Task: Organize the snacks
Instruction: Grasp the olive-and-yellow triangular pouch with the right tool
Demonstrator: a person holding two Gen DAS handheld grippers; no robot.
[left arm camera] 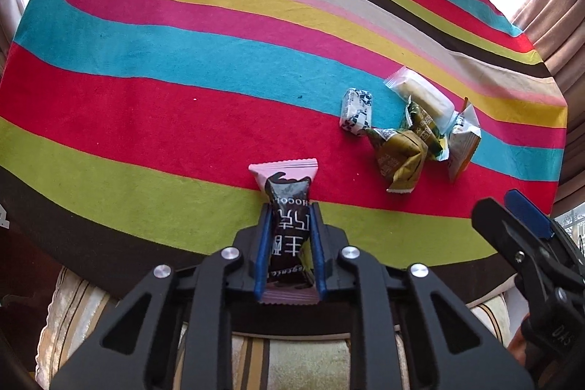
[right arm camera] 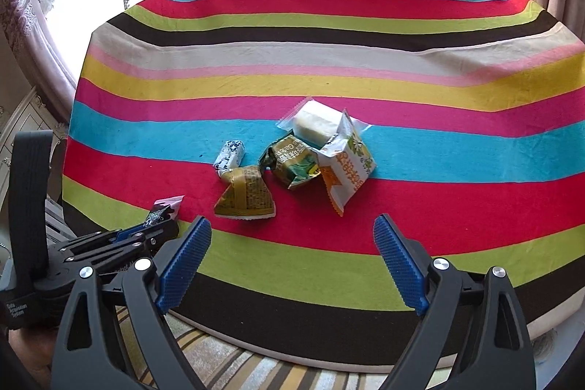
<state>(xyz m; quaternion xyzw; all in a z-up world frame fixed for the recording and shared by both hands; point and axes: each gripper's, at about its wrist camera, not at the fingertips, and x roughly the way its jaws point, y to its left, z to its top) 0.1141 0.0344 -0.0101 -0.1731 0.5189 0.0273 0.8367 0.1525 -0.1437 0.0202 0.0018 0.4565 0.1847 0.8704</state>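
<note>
My left gripper (left arm camera: 289,211) is shut on a pink and black chocolate bar (left arm camera: 287,203), held over the near edge of the striped tablecloth (left arm camera: 146,97); the bar also shows in the right wrist view (right arm camera: 164,209). A pile of snacks lies to its right: a small white patterned packet (left arm camera: 356,112), an olive pack (left arm camera: 400,156), a dark green pack (left arm camera: 424,127), a clear-wrapped pale cake (left arm camera: 424,94) and a white and orange pack (left arm camera: 462,141). My right gripper (right arm camera: 292,240) is open and empty, just in front of the pile (right arm camera: 292,159).
The round table's near edge (right arm camera: 310,342) lies under both grippers, with a striped cushion (left arm camera: 292,364) below it. Curtains (left arm camera: 548,24) hang beyond the far side. A white cabinet (right arm camera: 18,123) stands at the left.
</note>
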